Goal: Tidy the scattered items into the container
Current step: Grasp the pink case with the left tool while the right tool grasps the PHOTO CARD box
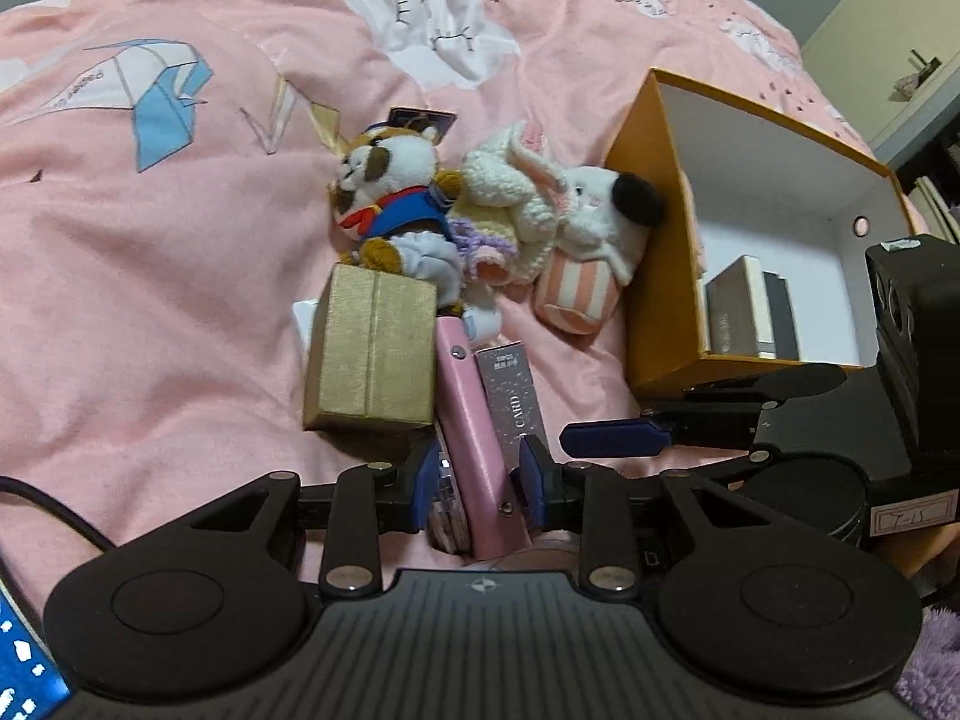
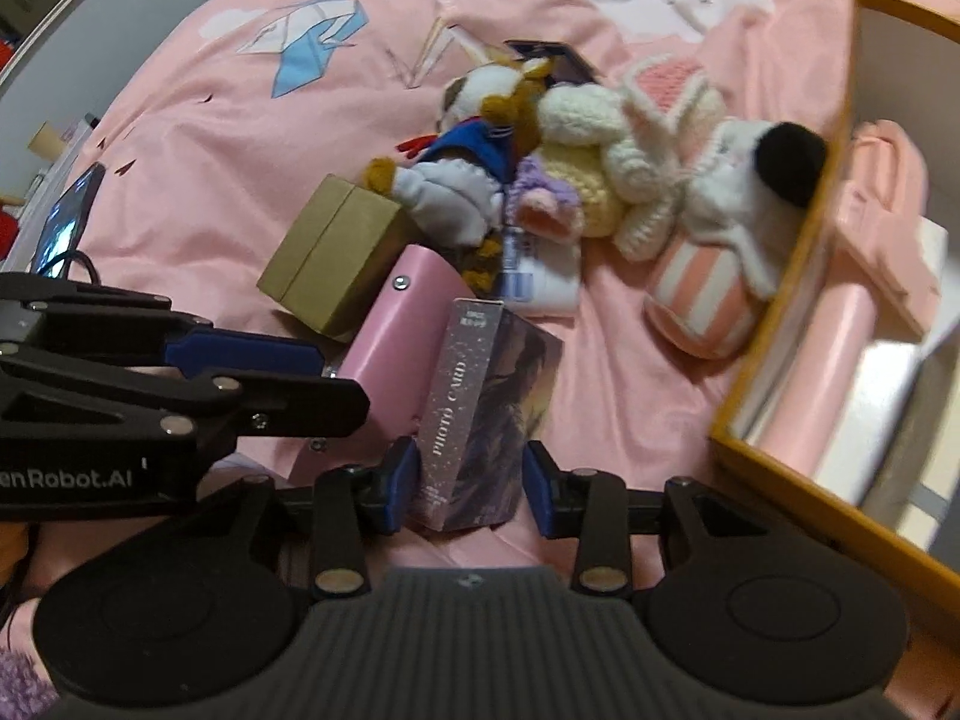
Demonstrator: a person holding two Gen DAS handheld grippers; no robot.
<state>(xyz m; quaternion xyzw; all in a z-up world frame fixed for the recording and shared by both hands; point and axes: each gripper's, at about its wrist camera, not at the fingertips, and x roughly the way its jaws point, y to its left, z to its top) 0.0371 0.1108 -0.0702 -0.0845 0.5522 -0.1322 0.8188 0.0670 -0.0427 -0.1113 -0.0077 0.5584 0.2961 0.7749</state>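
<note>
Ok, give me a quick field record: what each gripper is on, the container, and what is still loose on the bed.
left gripper: jaws around pink case, contact unclear
right gripper: jaws around photo card box, gap on right side
container: orange box, open, small boxes inside
loose: gold box, dog plush, knitted bunny, striped plush
surface: pink bedding

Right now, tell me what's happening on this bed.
A person with two handheld grippers is tidying items into the orange box. The left gripper straddles a pink case; the right gripper straddles a photo card box. Whether either grip has closed is unclear. The plush toys and a gold box lie on the blanket; the orange box already holds some small boxes.
</note>
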